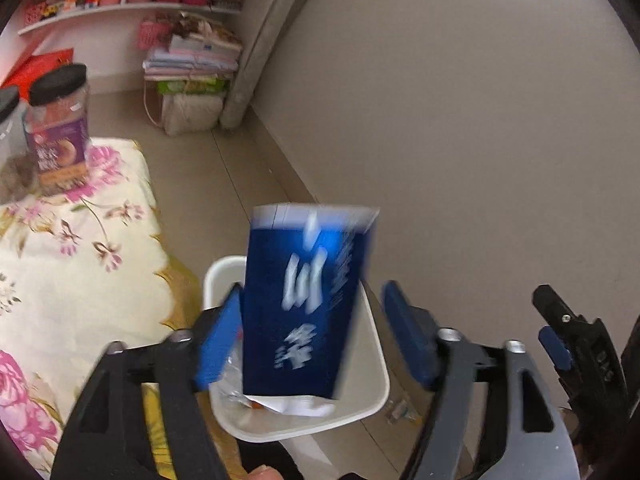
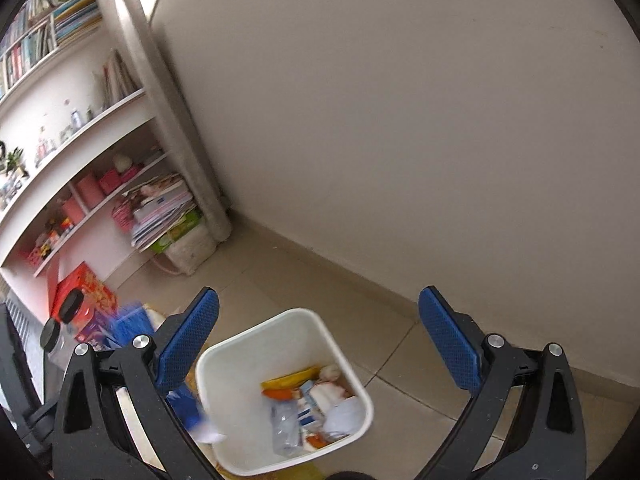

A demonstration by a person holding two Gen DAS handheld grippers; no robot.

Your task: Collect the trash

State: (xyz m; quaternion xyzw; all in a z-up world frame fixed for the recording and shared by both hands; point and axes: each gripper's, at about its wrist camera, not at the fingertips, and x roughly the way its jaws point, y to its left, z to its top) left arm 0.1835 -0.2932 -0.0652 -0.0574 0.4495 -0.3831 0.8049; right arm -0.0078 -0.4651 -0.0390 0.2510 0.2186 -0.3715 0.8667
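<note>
A tall dark blue carton (image 1: pixel 304 304) with white lettering stands blurred between the fingers of my left gripper (image 1: pixel 312 292), right over the white bin (image 1: pixel 372 396). The left pad lies against its side. The right pad (image 1: pixel 404 328) stands clear of it, so the jaws are open and the carton is loose. In the right wrist view the bin (image 2: pixel 256 344) holds a clear plastic bottle (image 2: pixel 286 424), a yellow wrapper and crumpled white paper, and the blurred carton (image 2: pixel 186 404) shows at its left rim. My right gripper (image 2: pixel 320 294) is open and empty above the bin.
A floral cloth (image 1: pixel 80 260) covers a surface left of the bin, with a black-lidded jar (image 1: pixel 58 128) on it. Shelves, a stack of folded things (image 1: pixel 192 64) and a red box (image 2: pixel 86 288) stand at the back. A plain wall (image 1: pixel 460 120) runs along the right.
</note>
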